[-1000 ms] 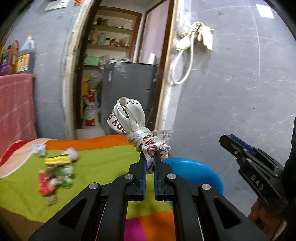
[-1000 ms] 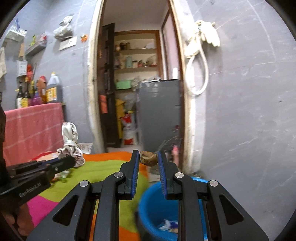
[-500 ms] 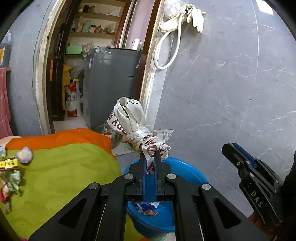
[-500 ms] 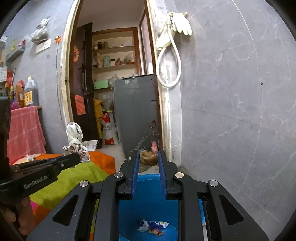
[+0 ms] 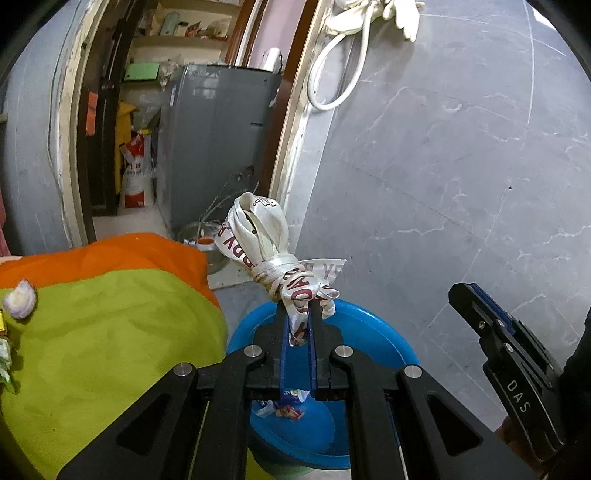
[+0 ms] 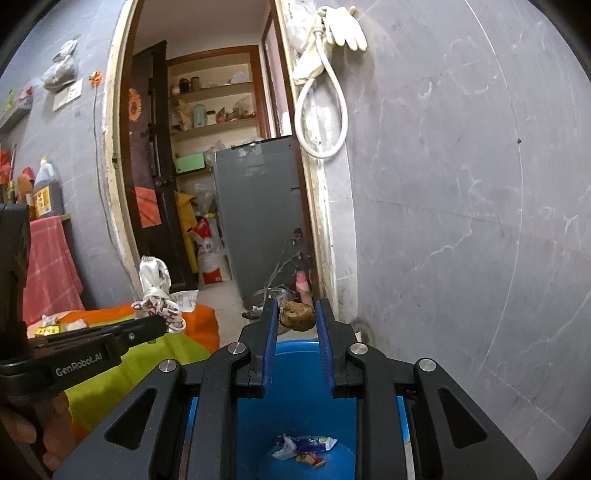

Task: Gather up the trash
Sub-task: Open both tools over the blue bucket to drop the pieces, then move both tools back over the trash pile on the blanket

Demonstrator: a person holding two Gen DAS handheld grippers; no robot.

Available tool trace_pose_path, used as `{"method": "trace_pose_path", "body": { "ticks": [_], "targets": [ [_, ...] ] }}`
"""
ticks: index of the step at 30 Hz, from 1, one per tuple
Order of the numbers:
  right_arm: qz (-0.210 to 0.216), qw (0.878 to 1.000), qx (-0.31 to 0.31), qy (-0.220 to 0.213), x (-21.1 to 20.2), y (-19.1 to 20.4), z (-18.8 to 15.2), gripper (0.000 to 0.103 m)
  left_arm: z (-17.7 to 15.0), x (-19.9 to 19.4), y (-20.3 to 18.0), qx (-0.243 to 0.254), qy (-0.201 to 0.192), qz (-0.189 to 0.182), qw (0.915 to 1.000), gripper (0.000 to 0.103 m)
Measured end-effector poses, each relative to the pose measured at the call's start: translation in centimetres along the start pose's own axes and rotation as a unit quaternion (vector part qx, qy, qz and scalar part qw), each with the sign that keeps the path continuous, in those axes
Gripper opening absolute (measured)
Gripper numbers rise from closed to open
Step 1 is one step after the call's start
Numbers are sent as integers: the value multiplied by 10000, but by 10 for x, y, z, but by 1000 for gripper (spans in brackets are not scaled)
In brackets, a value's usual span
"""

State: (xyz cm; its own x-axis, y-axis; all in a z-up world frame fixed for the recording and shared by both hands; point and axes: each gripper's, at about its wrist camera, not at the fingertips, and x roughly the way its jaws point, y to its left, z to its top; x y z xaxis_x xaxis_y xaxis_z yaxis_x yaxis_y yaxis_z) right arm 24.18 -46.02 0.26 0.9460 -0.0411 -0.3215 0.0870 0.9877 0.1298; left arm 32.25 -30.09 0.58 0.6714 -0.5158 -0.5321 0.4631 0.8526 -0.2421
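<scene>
Lettering comes first: the side of the left gripper [image 6: 155, 325] reads "GenRobot.AI" in pale print in the right wrist view, and the side of the right gripper [image 5: 476, 306] reads "DAS" in the left wrist view. The knotted ribbon [image 5: 275, 266] carries dark red capitals, but they are wrapped around the knot and only fragments such as "DV" and "Y" can be made out.

That ribbon is glossy, cream-coloured satin, looped at the top and bound tight in the middle. The left gripper's blue-padded fingers [image 5: 283, 343] are closed on its loose tail, holding it above the near rim of the blue basin [image 5: 384, 332]. The basin is round, smooth plastic, and crumpled blue and white wrappers [image 6: 303, 446] lie on its bottom.

The right gripper [image 6: 297, 317] pinches a brown lump [image 6: 297, 316], rough and rounded, between its flat blue pads at the very tips, also over the basin.

Beside the basin lies a cloth [image 5: 110, 325] in lime green and orange bands, with a small pale scrap [image 5: 20, 302] on it. A yellow label shows on a dark jug [image 6: 46, 192], its writing too small to read. White rubber gloves [image 6: 345, 26] hang on the grey marbled wall [image 6: 461, 221].
</scene>
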Motion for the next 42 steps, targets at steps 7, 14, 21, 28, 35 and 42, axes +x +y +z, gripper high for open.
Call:
{"method": "trace_pose_path", "body": {
  "ticks": [7,14,21,28,35,42],
  "targets": [
    [-33,9998,185,57,8,-9,1,31,-3,5,2,39,186,79,9998,24],
    [-167,9992,355,-65,-1,-15,1,53,-6,-8,16,-144,-4,279,9995,41],
    [-255,9978,552,-274,-15,-22,4,81,-6,-39,31,-278,-440,600,9968,88],
    [-315,9969,596,-412,-27,-18,6,103,-5,-69,44,-221,-827,959,9917,97],
    [-294,9974,425,-494,-36,-3,7,103,-7,-91,58,-216,-898,1217,9883,97],
    [-33,9981,210,-576,-50,29,12,103,-13,-122,77,-287,-968,1463,9841,97]
  ]
}}
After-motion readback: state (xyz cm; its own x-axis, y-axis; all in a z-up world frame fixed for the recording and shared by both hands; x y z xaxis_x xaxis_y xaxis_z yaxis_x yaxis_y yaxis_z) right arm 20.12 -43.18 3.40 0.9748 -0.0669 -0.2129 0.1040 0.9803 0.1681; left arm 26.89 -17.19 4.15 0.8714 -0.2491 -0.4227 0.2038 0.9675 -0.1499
